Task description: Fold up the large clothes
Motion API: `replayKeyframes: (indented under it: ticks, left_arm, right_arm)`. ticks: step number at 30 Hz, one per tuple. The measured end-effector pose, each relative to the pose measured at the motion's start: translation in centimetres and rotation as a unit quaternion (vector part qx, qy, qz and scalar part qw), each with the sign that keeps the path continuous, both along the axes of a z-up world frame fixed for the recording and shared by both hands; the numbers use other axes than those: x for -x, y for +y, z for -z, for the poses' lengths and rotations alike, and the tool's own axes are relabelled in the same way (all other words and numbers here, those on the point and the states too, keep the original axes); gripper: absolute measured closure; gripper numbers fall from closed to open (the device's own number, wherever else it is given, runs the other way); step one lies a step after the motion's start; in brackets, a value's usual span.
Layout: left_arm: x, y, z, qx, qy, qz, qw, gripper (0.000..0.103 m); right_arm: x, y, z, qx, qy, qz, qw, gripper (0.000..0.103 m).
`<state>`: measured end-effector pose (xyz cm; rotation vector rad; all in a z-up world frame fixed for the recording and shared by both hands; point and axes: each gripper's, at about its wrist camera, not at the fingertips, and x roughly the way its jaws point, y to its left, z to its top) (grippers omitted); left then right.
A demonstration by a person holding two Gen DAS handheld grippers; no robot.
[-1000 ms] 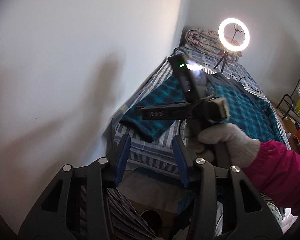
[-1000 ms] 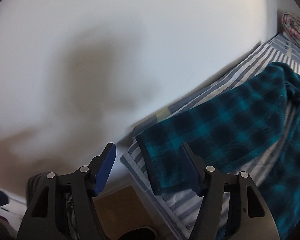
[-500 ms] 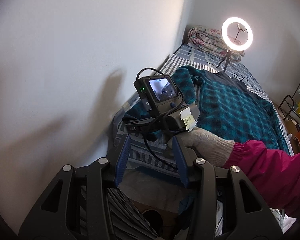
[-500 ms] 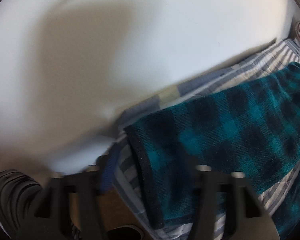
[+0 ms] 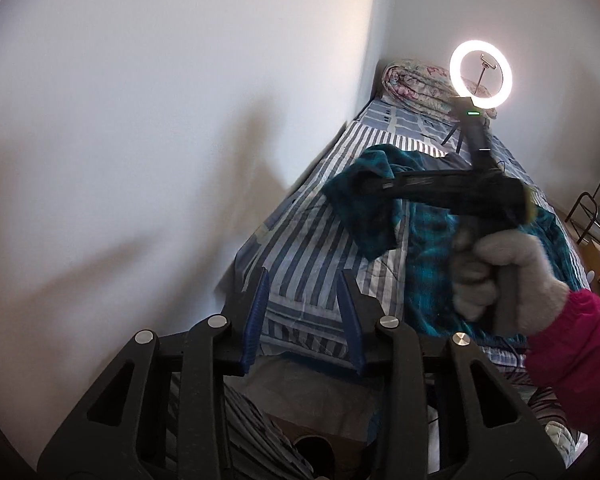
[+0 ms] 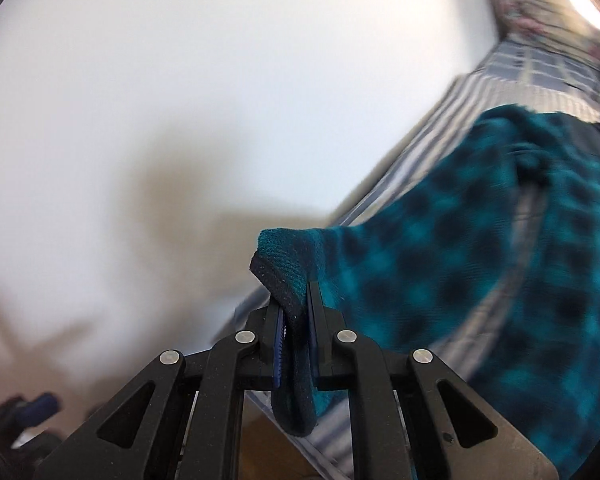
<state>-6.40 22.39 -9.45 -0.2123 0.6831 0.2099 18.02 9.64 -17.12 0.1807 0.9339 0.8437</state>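
Right gripper pinches the sleeve cuff of the teal checked garment, lifted over the striped bed.

The garment (image 5: 428,264) lies spread along the bed (image 5: 308,248), and one sleeve (image 6: 420,248) is raised off the sheet, its dark-edged cuff (image 6: 288,280) clamped between the narrow blue pads of the right gripper (image 6: 296,320), with a loop of the cuff hanging below the fingers. In the left wrist view that gripper is blurred; a gloved hand (image 5: 500,276) with a pink cuff holds its handle. The left gripper (image 5: 302,312) hangs near the foot of the bed, fingers wide apart with nothing between them. A white wall (image 5: 160,140) runs along the bed; a lit ring light (image 5: 481,74) and a rolled quilt (image 5: 416,84) sit at the far end.
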Motion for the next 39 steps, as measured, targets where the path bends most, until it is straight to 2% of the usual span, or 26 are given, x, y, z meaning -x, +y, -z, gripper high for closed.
replayKeyframes:
  ticks: [6, 8, 9, 14, 18, 21, 24, 25, 29, 30, 32, 33, 34, 36, 39]
  left_arm:
    - [-2.8, -1.2, -0.2, 0.003, -0.008, 0.020, 0.9998, 0.068]
    - [-4.2, -2.2, -0.3, 0.003, -0.009, 0.035, 0.9993, 0.068]
    - [-4.9, -2.7, -0.2, 0.005, -0.009, 0.045, 0.9989, 0.068]
    - [-9.0, -5.5, 0.6, 0.004, 0.006, 0.092, 0.9958, 0.068]
    - [-12.0, -7.8, 1.8, 0.011, 0.023, 0.121, 0.9923, 0.068]
    - [-13.5, -8.9, 2.9, 0.021, 0.032, 0.128, 0.9910, 0.068]
    - [-14.5, -9.6, 3.7, 0.024, 0.044, 0.134, 0.9897, 0.068]
    - [-14.5, -9.6, 3.9, 0.025, 0.047, 0.134, 0.9896, 0.068]
    - [-14.2, -8.3, 4.8, 0.056, 0.060, 0.128, 0.9883, 0.068]
    - [-14.1, -7.8, 5.1, 0.069, 0.066, 0.128, 0.9872, 0.068]
    - [-14.0, -7.3, 5.7, 0.083, 0.074, 0.129, 0.9854, 0.068]
    - [-13.9, -7.1, 6.2, 0.098, 0.081, 0.132, 0.9831, 0.068]
    - [-13.9, -7.1, 6.5, 0.109, 0.085, 0.135, 0.9811, 0.068]
    - [-13.9, -7.6, 7.6, 0.136, 0.103, 0.150, 0.9739, 0.068]
    - [-14.2, -8.8, 9.5, 0.166, 0.128, 0.166, 0.9636, 0.068]
  right_arm:
    - [1.2, -11.0, -2.6, -0.052, -0.008, 0.109, 0.993, 0.095]
    - [2.3, -14.5, -2.2, -0.058, -0.002, 0.148, 0.987, 0.095]
    - [2.3, -15.6, -3.0, -0.059, 0.001, 0.157, 0.986, 0.095]
    - [7.4, -20.2, -1.7, -0.068, 0.020, 0.193, 0.979, 0.095]
    - [10.4, -19.7, -1.3, -0.074, 0.049, 0.162, 0.983, 0.095]
    - [11.5, -17.2, -0.7, -0.059, 0.055, 0.104, 0.991, 0.095]
    - [11.3, -15.1, -0.2, -0.043, 0.060, 0.061, 0.995, 0.095]
    - [10.8, -14.8, 0.0, -0.029, 0.061, 0.054, 0.996, 0.091]
    - [9.0, -15.7, 0.0, -0.010, 0.064, 0.018, 0.998, 0.089]
    - [8.8, -16.0, -0.3, -0.012, 0.064, 0.012, 0.998, 0.087]
    - [8.3, -17.4, -1.0, -0.022, 0.062, 0.007, 0.998, 0.073]
    - [8.4, -18.0, -1.6, -0.029, 0.063, 0.007, 0.998, 0.058]
    - [8.0, -19.0, -2.0, -0.043, 0.069, 0.003, 0.997, 0.048]
    - [8.5, -20.3, -3.0, -0.056, 0.069, 0.001, 0.996, 0.048]
    - [7.2, -21.7, -3.9, -0.024, 0.052, 0.038, 0.998, 0.048]
